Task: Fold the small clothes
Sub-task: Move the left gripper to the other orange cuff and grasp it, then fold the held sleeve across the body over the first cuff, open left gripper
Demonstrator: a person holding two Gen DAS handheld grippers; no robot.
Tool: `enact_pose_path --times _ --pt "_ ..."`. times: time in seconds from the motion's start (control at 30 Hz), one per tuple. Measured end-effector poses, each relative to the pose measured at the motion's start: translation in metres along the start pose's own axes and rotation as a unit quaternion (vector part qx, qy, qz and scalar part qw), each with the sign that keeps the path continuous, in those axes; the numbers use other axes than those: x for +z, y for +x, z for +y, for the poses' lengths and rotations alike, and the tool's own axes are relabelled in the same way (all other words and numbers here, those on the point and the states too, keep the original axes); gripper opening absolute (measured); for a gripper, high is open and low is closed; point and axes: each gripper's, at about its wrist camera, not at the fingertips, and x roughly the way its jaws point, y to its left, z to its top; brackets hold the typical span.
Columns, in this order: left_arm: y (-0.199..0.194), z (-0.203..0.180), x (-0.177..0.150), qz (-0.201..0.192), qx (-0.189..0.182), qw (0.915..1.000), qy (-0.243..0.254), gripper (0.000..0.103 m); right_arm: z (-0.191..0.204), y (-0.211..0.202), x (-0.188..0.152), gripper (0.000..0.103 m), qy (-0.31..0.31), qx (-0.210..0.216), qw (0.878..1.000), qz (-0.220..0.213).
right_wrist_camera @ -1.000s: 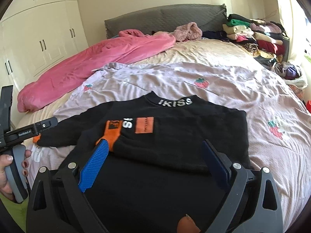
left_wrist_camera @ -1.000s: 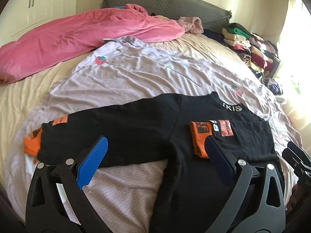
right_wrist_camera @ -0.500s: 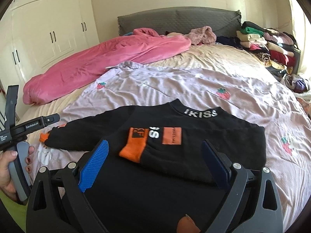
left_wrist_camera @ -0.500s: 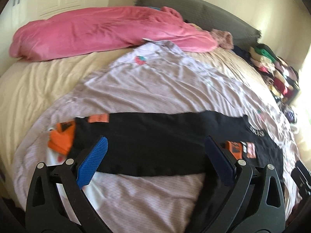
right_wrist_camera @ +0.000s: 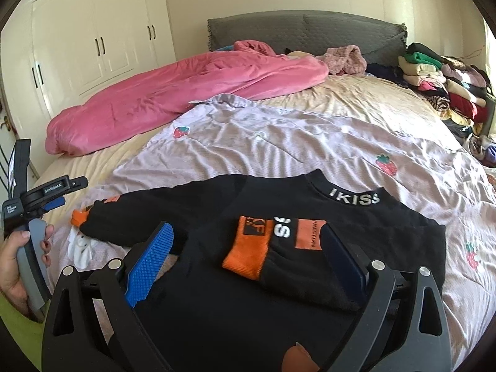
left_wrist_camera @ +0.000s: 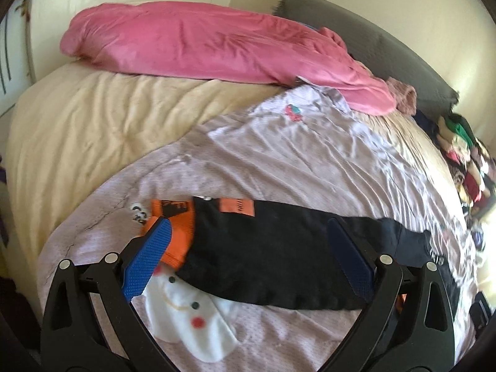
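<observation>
Left claw [left_wrist_camera: 248, 263] spread wide, empty, hovering over the outstretched sleeve [left_wrist_camera: 272, 257] of the black sweater [right_wrist_camera: 279, 279] — orange cuff [left_wrist_camera: 176, 235] at its 10 o'clock. Right claw [right_wrist_camera: 248, 269] also agape, holding nothing, above the sweater body, where the other sleeve [right_wrist_camera: 297, 260] already lies folded across the chest. Sweater lies flat on the lilac sheet [right_wrist_camera: 279, 142] on the bed. Best bet: pinch the cuff end low, lift little, carry it across toward 3 o'clock — keep the body unbunched. Pink duvet [right_wrist_camera: 173, 96] at 11 o'clock, far.

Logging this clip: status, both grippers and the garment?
Left gripper open over outstretched sleeve. Right gripper open, empty, above black sweater; other sleeve already folded in. Nothing obstructing.
</observation>
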Motion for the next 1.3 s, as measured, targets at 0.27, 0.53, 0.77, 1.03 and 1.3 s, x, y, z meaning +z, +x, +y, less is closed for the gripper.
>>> enact_pose_path --times 0.27,0.53,0.77,1.03,1.3 --pt "0.017 0.032 0.002 0.022 0.025 0.9984 -0.045 0.093 0.014 0.015 0.002 0.095 -0.008 0.018 1.000 0.014" --pt "0.042 0.048 -0.009 0.038 0.043 0.9953 -0.079 0.093 0.036 0.033 -0.001 0.095 -0.016 0.044 0.998 0.031" --pt "0.060 0.052 -0.018 0.038 0.070 0.9918 -0.100 0.074 0.039 0.041 -0.012 0.095 -0.002 0.058 0.997 0.044" --pt "0.054 0.042 -0.020 0.009 0.062 0.9949 -0.079 0.024 0.021 0.041 -0.023 0.095 0.035 0.060 0.996 0.054" --pt "0.036 0.003 -0.016 -0.018 -0.063 0.9971 -0.040 0.007 -0.003 0.039 -0.037 0.095 0.073 0.054 0.994 0.060"
